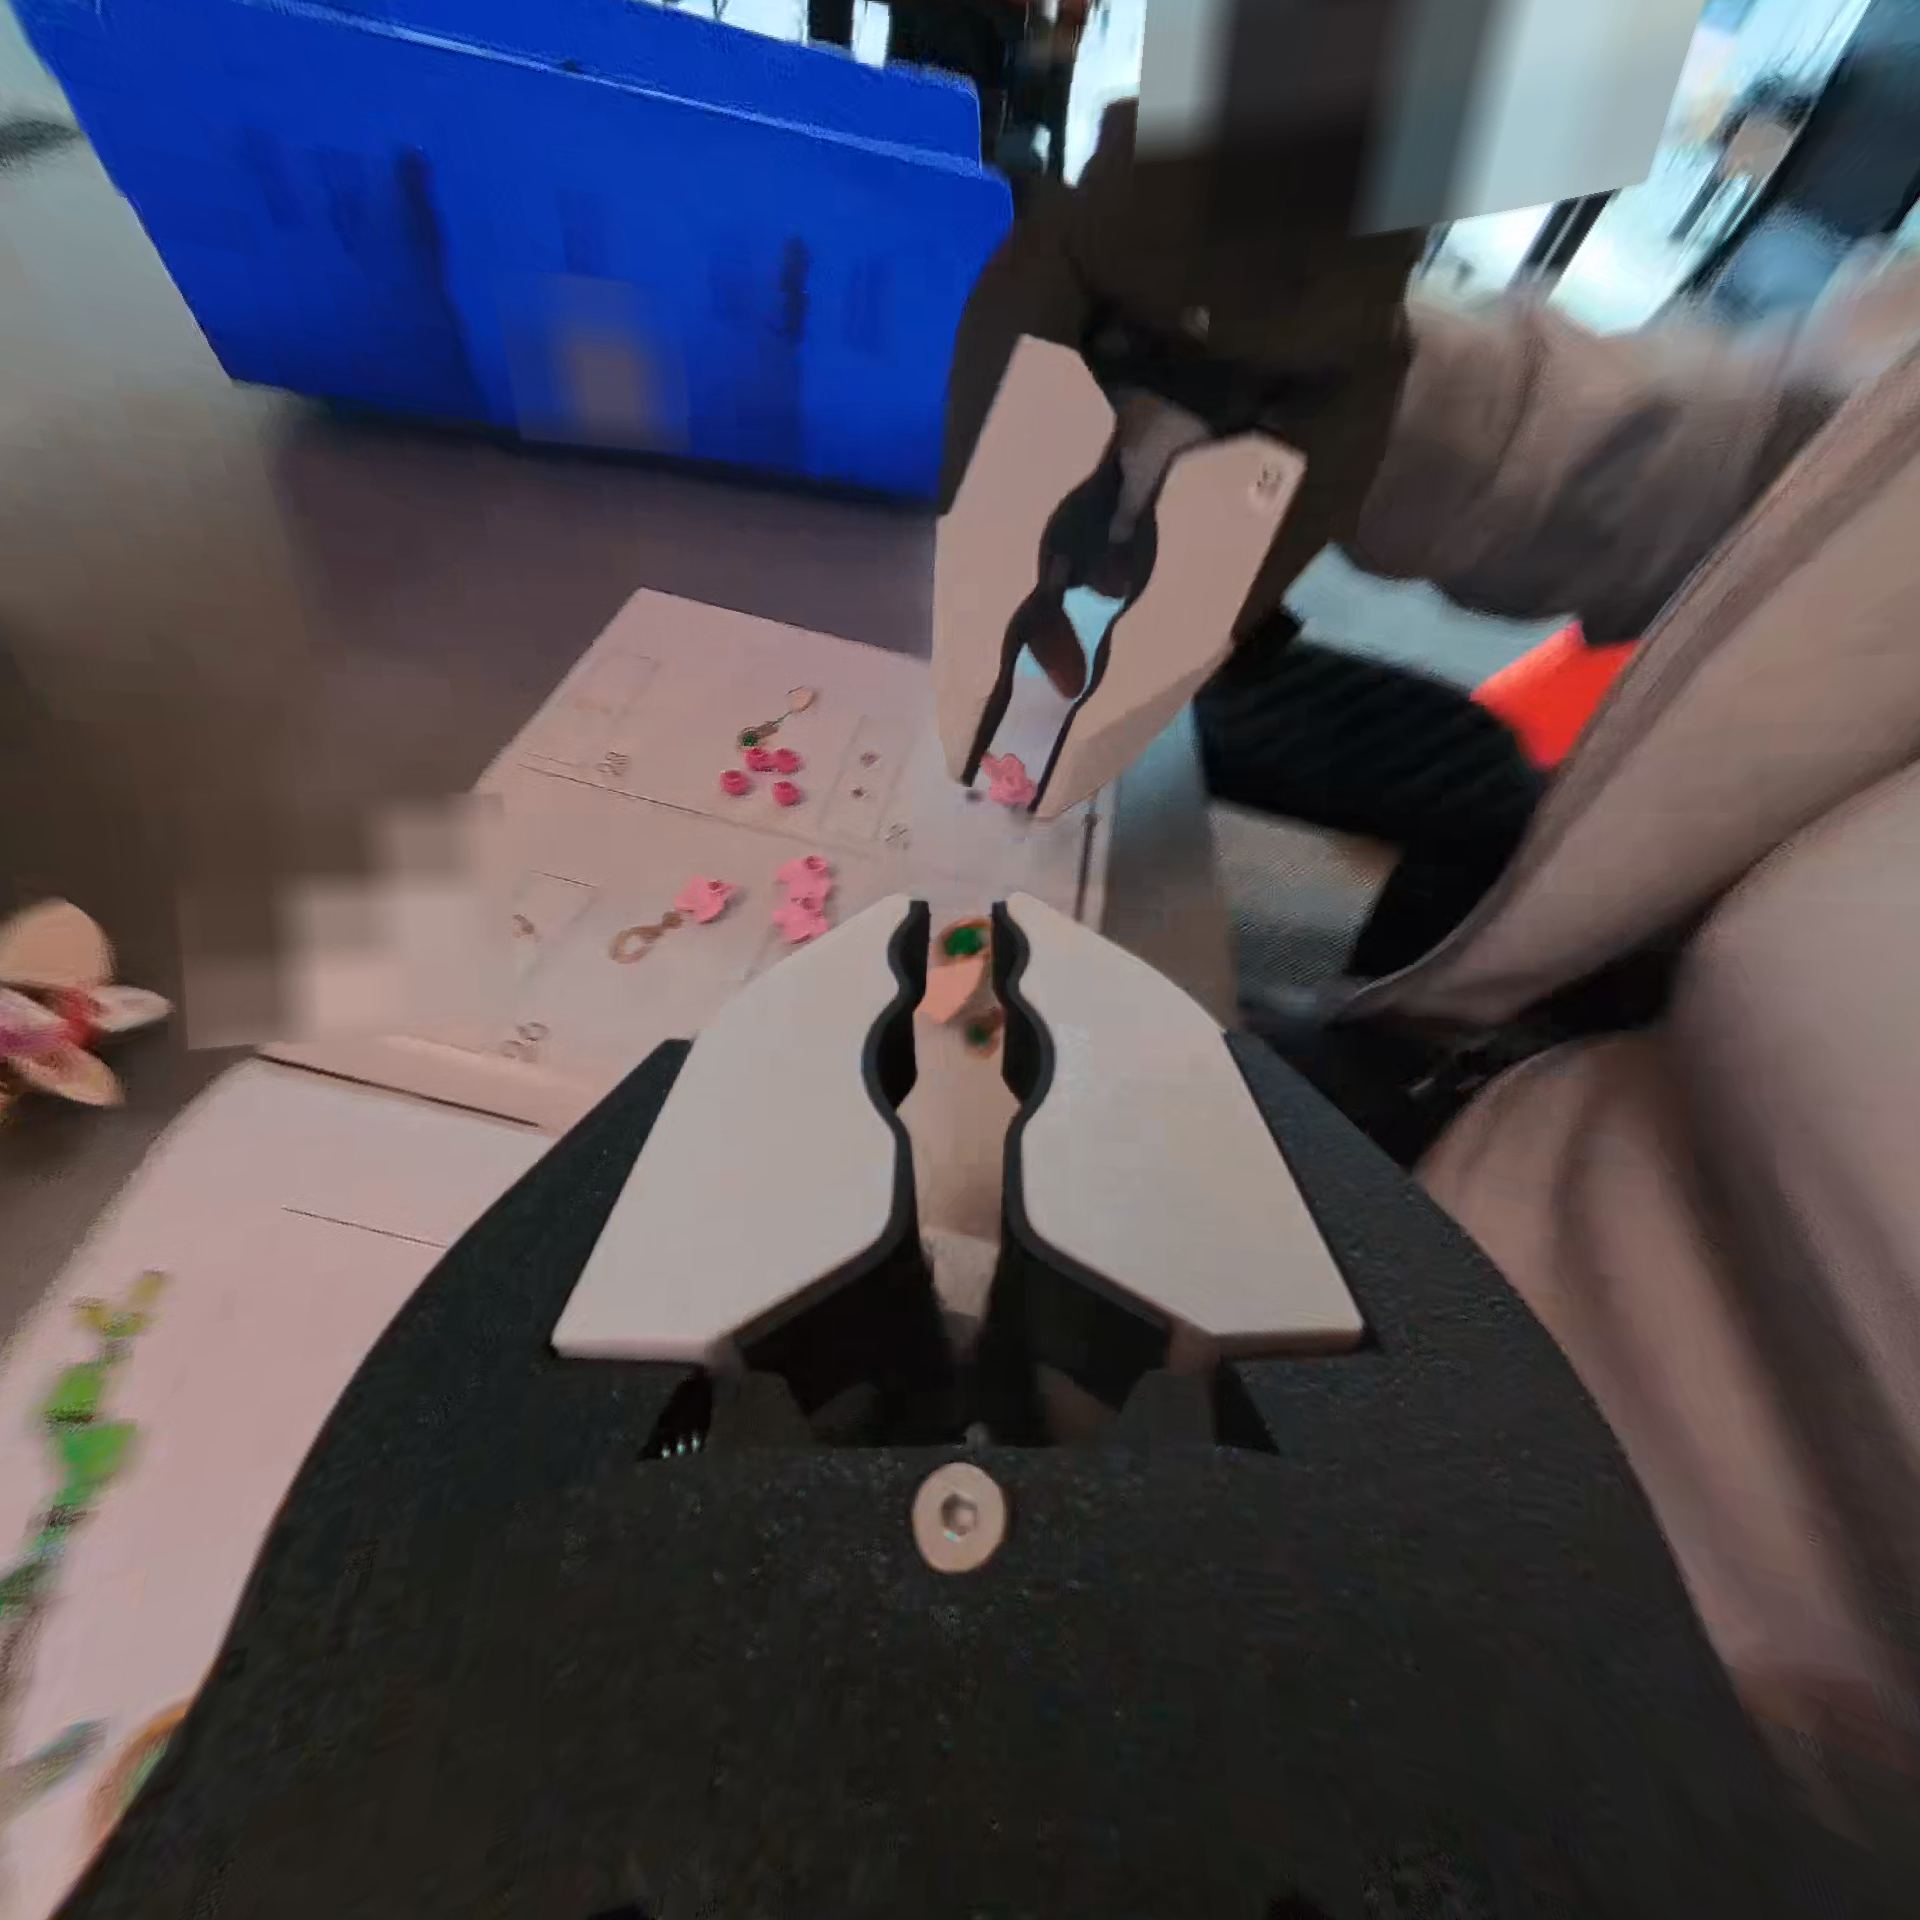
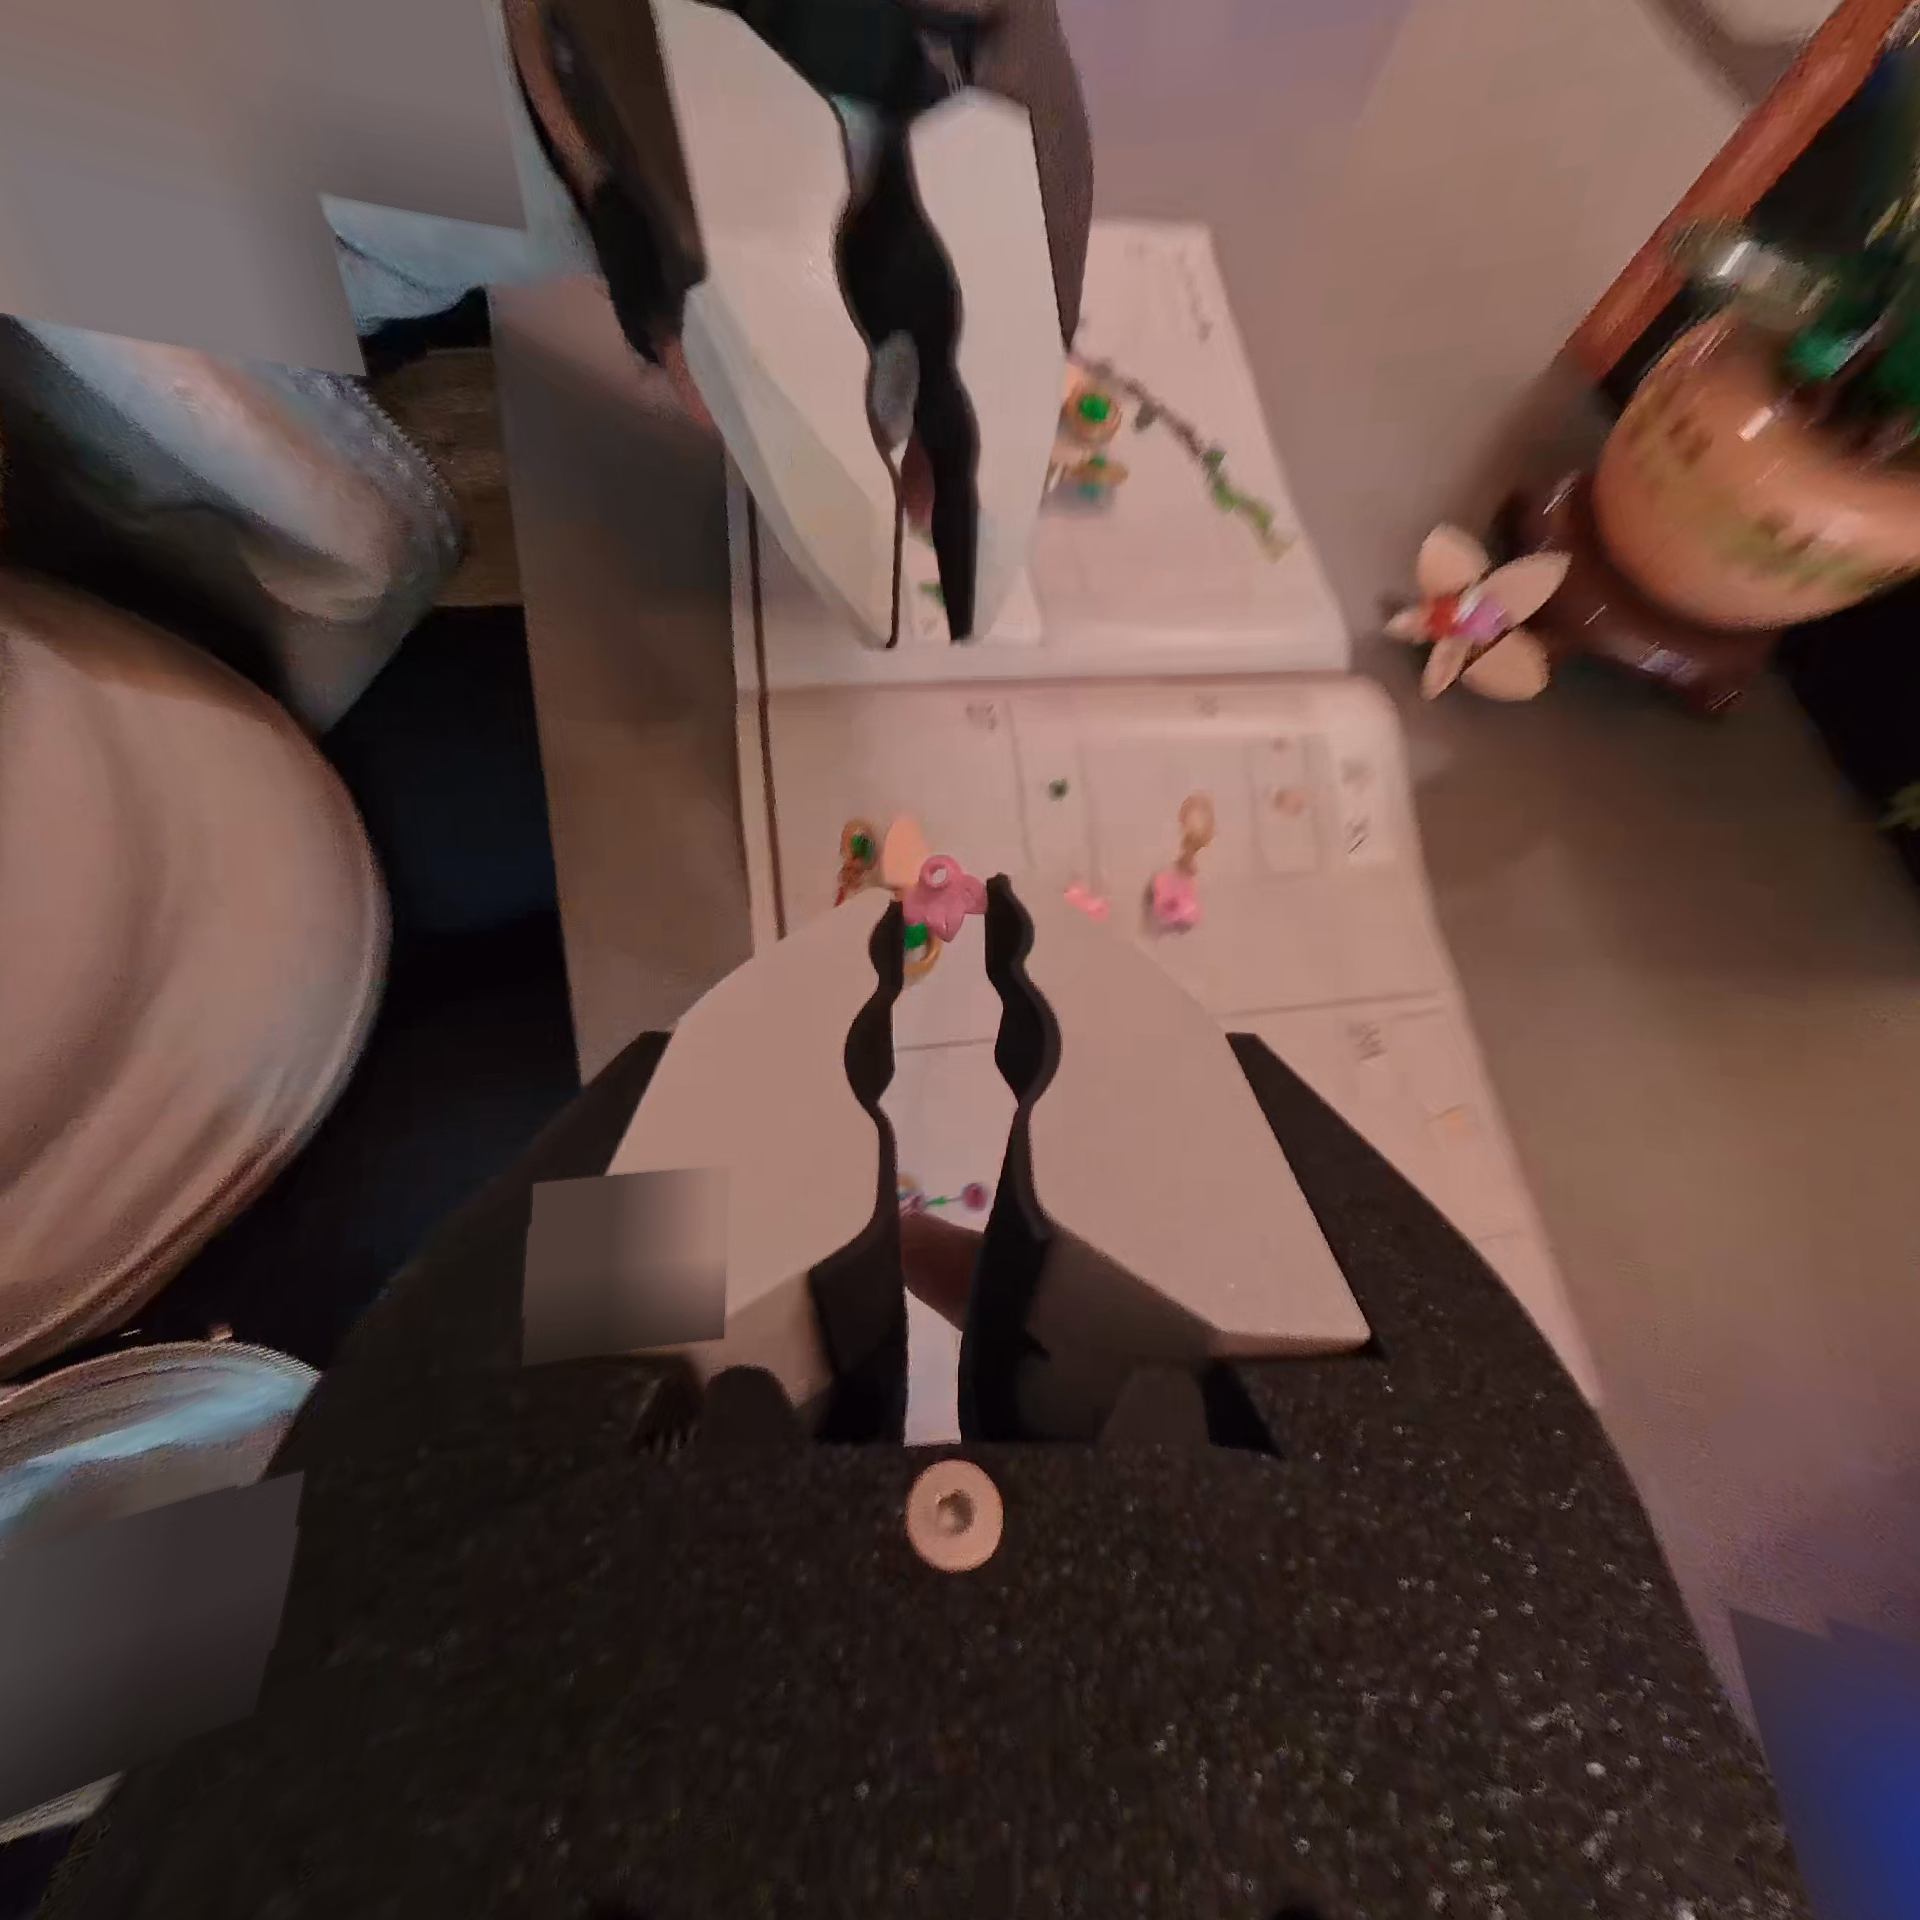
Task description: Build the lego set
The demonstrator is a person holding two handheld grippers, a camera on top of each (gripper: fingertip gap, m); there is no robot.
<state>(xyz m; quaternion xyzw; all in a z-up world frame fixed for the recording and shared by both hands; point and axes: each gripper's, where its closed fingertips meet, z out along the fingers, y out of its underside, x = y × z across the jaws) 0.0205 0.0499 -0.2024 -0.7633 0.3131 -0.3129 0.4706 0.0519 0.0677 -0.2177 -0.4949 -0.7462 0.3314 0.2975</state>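
Note:
A pink flower piece (image 2: 940, 902) sits between my right gripper's (image 2: 943, 899) fingertips, just above a white instruction sheet (image 2: 1195, 966). Both pads touch it. The left wrist view shows the same gripper (image 1: 1006, 795) with the flower (image 1: 1010, 779) at its tips. My left gripper (image 1: 958, 909) is slightly open with nothing between its pads. Through its gap I see a peach petal piece (image 1: 951, 982) with green studs and gold rings lying on the sheet (image 1: 644, 831). In the right wrist view the left gripper (image 2: 923, 634) hangs above the sheet, away from that petal piece (image 2: 902, 847).
Several pink flower pieces (image 1: 805, 894), dark pink studs (image 1: 764, 774) and a gold clasp with a flower (image 1: 675, 920) lie on the sheet. A blue crate (image 1: 520, 208) stands behind. A white flower (image 2: 1475, 623) and a vase (image 2: 1745, 499) are at the right. A person's beige sleeve (image 1: 1662, 935) is close. My right fingertips sit around 5 cm from my left ones.

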